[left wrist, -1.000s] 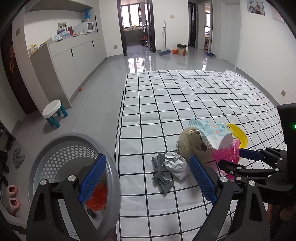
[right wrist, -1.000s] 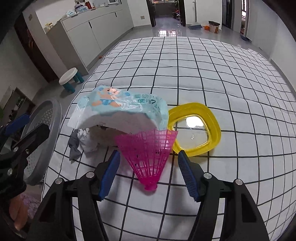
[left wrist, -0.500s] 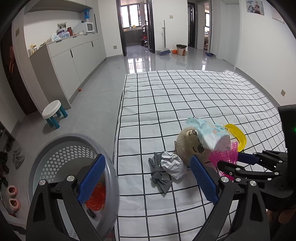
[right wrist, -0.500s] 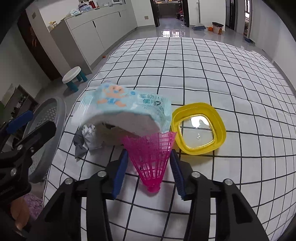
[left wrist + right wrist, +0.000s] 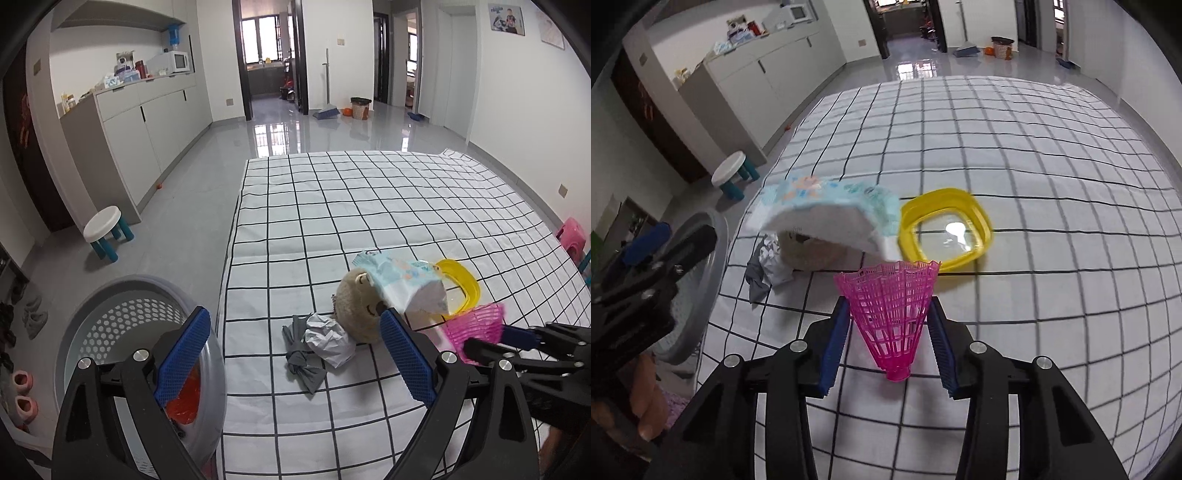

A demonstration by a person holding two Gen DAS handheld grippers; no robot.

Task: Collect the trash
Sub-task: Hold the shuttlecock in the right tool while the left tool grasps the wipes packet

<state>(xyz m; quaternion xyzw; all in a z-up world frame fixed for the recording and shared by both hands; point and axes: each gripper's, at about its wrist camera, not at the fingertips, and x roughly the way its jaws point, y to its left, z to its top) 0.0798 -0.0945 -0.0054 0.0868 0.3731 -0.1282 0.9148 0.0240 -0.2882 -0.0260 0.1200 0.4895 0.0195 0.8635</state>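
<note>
My right gripper (image 5: 888,339) is shut on a pink plastic shuttlecock (image 5: 892,314) and holds it above the checked sheet (image 5: 1034,166); it also shows in the left wrist view (image 5: 476,325). My left gripper (image 5: 295,358) is open and empty, between the grey basket (image 5: 110,325) and the pile. A crumpled white paper (image 5: 328,338) lies on a grey cloth (image 5: 303,365) beside a beige plush toy (image 5: 360,310). A pale blue wipes pack (image 5: 831,210) rests on the toy.
A yellow lid (image 5: 945,229) lies on the sheet right of the pile. The basket on the floor at the left holds something orange (image 5: 184,398). A small white stool (image 5: 105,232) and cabinets (image 5: 147,122) stand further left.
My right gripper has closed on the pink shuttlecock and lifted it off the sheet. The left gripper has barely moved.
</note>
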